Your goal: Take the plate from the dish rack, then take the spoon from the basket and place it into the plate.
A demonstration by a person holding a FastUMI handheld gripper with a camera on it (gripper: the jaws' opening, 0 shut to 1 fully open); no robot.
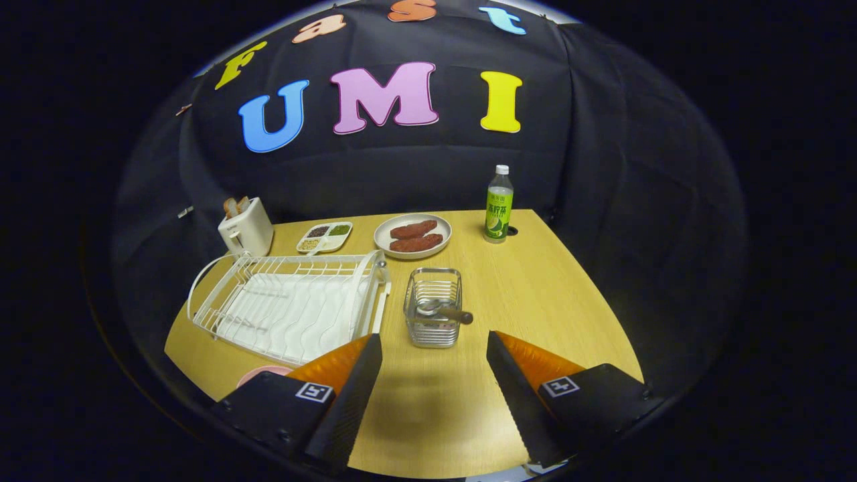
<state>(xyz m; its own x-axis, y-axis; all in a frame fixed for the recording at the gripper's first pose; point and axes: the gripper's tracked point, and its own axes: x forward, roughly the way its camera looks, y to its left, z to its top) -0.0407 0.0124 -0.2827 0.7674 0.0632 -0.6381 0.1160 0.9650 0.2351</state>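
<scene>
A white wire dish rack (288, 304) stands on the wooden table, left of and beyond my fingers, with no plate in its slots. A pink plate (261, 373) peeks out on the table behind my left finger, mostly hidden by it. A small metal wire basket (434, 308) sits just ahead of the fingers, slightly left of the gap's middle. A spoon (443, 310) lies across its top, its brown handle pointing right. My gripper (434, 345) hovers above the table, open, with nothing between its fingers.
At the table's far side stand a white toaster (246, 229) with bread, a small divided dish (325, 236), a white plate with two brown pieces of food (413, 235) and a green drink bottle (499, 206). Bare wood (535, 294) lies right of the basket.
</scene>
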